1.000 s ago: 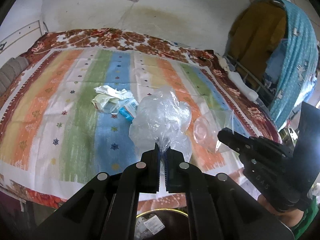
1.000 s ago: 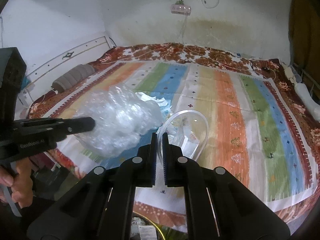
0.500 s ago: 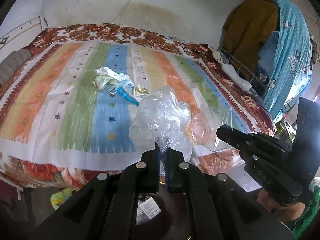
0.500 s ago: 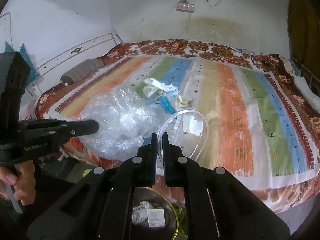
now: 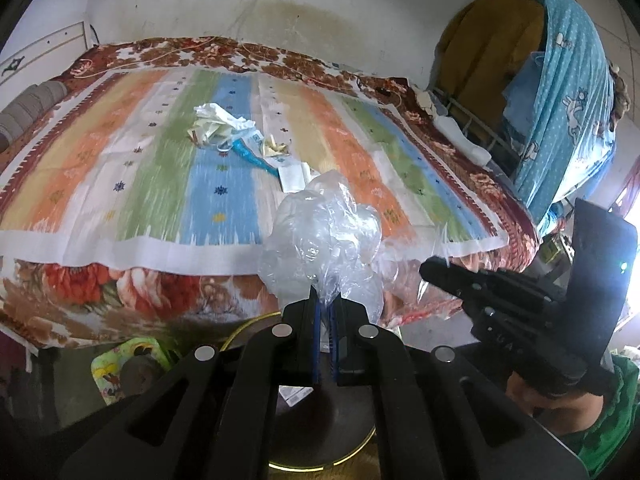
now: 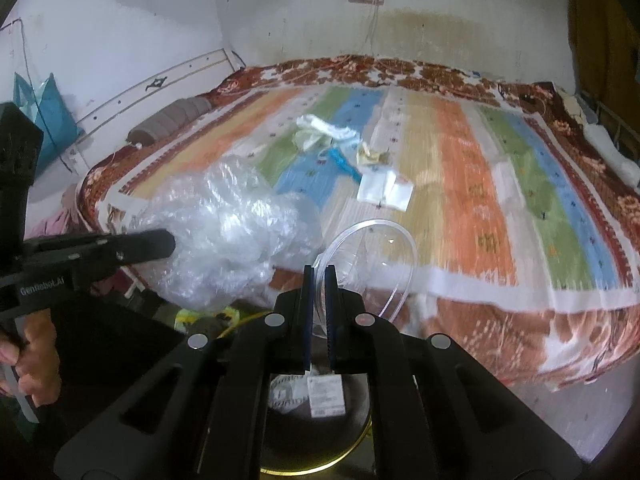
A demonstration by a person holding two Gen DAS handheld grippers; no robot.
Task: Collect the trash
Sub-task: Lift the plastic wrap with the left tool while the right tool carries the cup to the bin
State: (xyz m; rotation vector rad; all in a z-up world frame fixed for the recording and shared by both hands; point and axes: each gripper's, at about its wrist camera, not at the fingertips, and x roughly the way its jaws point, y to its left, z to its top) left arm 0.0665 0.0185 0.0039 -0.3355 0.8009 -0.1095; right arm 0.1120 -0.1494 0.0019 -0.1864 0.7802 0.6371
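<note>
My left gripper (image 5: 326, 300) is shut on a crumpled clear plastic bag (image 5: 324, 236), held in the air in front of the bed's near edge; the bag also shows in the right wrist view (image 6: 228, 244). My right gripper (image 6: 319, 276) is shut on the rim of a clear plastic lid (image 6: 372, 264). Both are above a dark bin with a yellow rim (image 5: 320, 460), which shows below the jaws in the right wrist view (image 6: 316, 468). More trash lies on the striped bedspread (image 5: 120, 184): white crumpled paper (image 5: 220, 120), a blue wrapper (image 5: 252, 156) and flat white packets (image 6: 384, 192).
The bed fills the middle of both views, its floral blanket hanging over the near edge. A grey bolster (image 6: 168, 120) lies at the headboard side. A blue curtain (image 5: 560, 92) hangs to the right. A green patterned object (image 5: 120, 364) sits on the floor beside the bin.
Both grippers have pulled back from over the bed, carrying the bag and the lid, and now hang over the bin beside the bed. More of the bed's trash has come into view.
</note>
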